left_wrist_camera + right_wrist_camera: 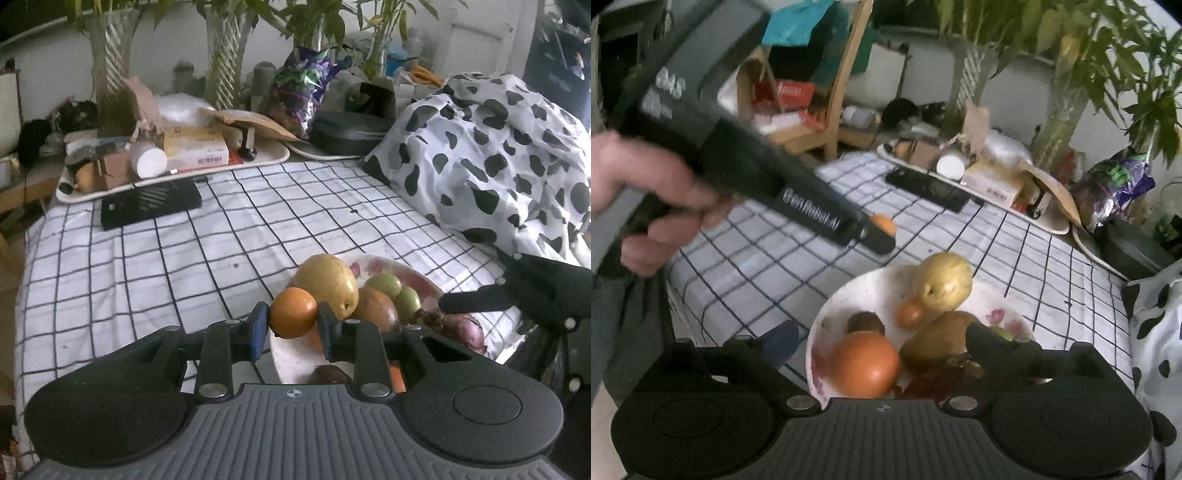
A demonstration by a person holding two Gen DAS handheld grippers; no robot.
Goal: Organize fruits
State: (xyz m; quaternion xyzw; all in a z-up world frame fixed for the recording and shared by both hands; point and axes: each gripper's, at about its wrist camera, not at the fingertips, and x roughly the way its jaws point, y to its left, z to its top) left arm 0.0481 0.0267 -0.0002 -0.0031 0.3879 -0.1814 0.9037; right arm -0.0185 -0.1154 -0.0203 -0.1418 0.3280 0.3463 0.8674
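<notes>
From your left wrist, the left gripper (291, 326) has its blue pads clamped on a smooth round orange (293, 312), held just over the glossy floral bowl (384, 264). From your right wrist, the right gripper (882, 341) stands wide and empty above the large waxy orange fruit (865, 364) in that bowl.
</notes>
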